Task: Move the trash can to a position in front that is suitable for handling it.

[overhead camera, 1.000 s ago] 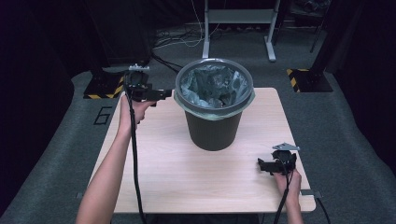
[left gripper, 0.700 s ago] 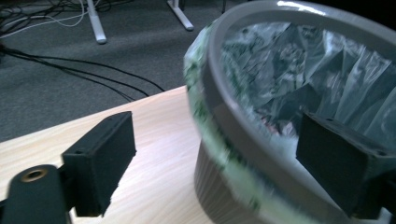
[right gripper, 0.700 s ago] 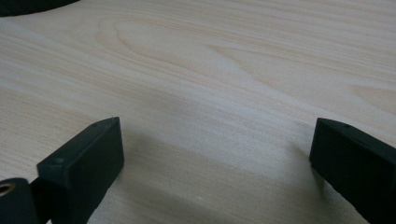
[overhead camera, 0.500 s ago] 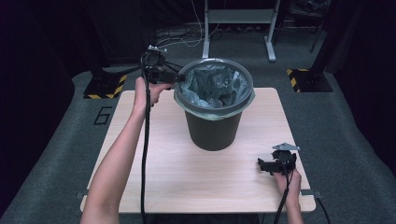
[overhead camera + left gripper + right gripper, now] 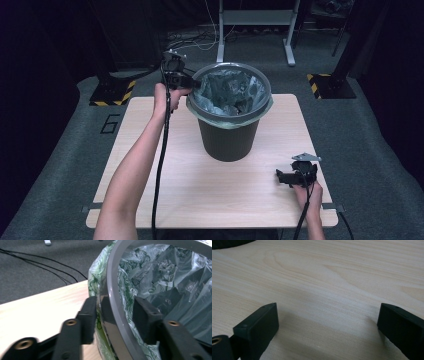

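A dark waste bin (image 5: 227,137) stands in the middle of the wooden table (image 5: 225,192), lined with a clear green-printed bag (image 5: 227,92) under a grey rim ring (image 5: 231,123). My left gripper (image 5: 193,83) is open at the bin's far left edge. In the left gripper view its jaws straddle the rim ring (image 5: 117,302): one pad (image 5: 88,315) is outside against the bag, the other pad (image 5: 146,321) is inside the bag (image 5: 170,277). My right gripper (image 5: 283,177) rests open near the table's front right. In the right gripper view there is bare wood (image 5: 324,277) between its fingers.
Dark carpet surrounds the table. Behind it stand a metal frame base (image 5: 255,20) and two yellow-black striped stand feet (image 5: 112,92) (image 5: 327,82), with cables (image 5: 195,42) on the floor. The left gripper's cable (image 5: 160,165) hangs along the forearm.
My left gripper has risen and moved right from beside the bin to its rim, and its jaws now straddle the ring. The right gripper has stayed still.
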`<move>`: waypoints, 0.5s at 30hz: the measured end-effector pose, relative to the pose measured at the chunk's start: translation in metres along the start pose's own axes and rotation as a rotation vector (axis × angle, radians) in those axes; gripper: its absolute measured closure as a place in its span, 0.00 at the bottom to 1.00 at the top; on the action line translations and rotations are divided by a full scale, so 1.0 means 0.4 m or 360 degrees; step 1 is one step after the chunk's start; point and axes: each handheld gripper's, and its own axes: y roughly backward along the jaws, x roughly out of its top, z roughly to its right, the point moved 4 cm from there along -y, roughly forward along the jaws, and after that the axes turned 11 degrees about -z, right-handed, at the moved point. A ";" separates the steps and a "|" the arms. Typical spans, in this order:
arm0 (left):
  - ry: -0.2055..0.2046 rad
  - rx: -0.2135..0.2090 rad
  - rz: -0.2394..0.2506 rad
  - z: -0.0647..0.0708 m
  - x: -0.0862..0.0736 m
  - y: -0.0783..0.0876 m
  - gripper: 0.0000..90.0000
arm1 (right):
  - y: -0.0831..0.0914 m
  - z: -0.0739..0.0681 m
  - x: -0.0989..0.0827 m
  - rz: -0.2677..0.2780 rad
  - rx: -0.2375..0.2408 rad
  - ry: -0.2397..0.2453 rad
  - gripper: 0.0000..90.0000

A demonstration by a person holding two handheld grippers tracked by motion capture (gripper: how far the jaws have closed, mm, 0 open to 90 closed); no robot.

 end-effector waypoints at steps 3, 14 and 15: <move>-0.0025 0.0039 -0.0002 0.010 -0.004 0.000 0.71 | 0.000 0.000 0.000 0.0001 0.0000 0.0000 0.03; -0.0111 0.0178 -0.0027 0.024 -0.011 0.008 0.73 | 0.000 0.000 0.000 0.0001 0.0000 -0.0001 0.04; -0.0119 0.0187 -0.0027 0.025 -0.012 0.009 0.73 | 0.000 0.000 0.000 0.0001 0.0000 -0.0001 0.04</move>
